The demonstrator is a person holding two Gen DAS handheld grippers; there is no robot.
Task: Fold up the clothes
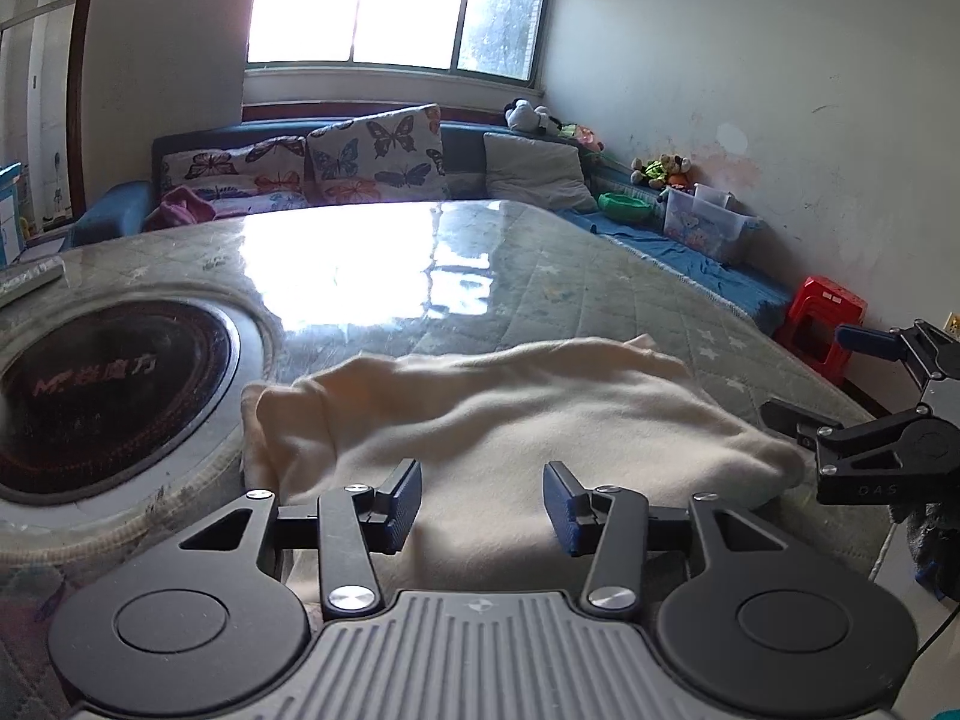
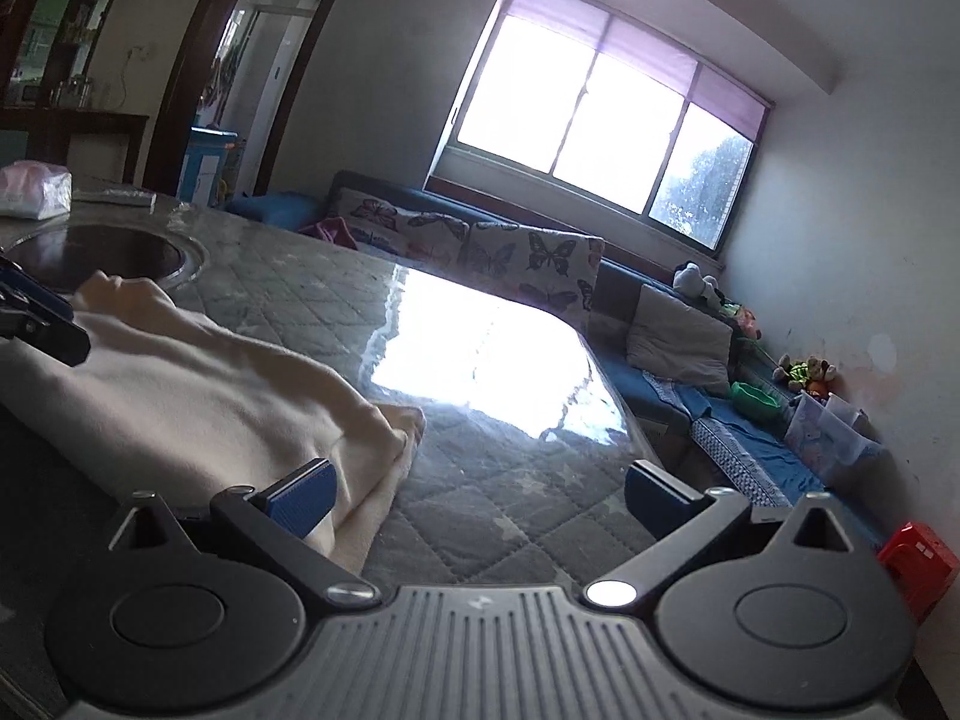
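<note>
Sunlit quilted counter [image 1: 600, 294] carries a cream folded garment [image 1: 510, 420], with left claw [image 1: 482, 504] and right claw [image 2: 480, 501] both released.

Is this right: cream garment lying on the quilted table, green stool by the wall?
Not quite: the stool is red, not green, as the left wrist view shows. The rest holds: the cream garment lies on the quilted table.

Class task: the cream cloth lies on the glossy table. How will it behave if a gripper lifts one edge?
The cream cloth lies in soft, rumpled folds, so it will probably droop rather than hold shape. It looks fleecy and thin, so likely light. On the glossy table, it may slide when pulled.
</note>
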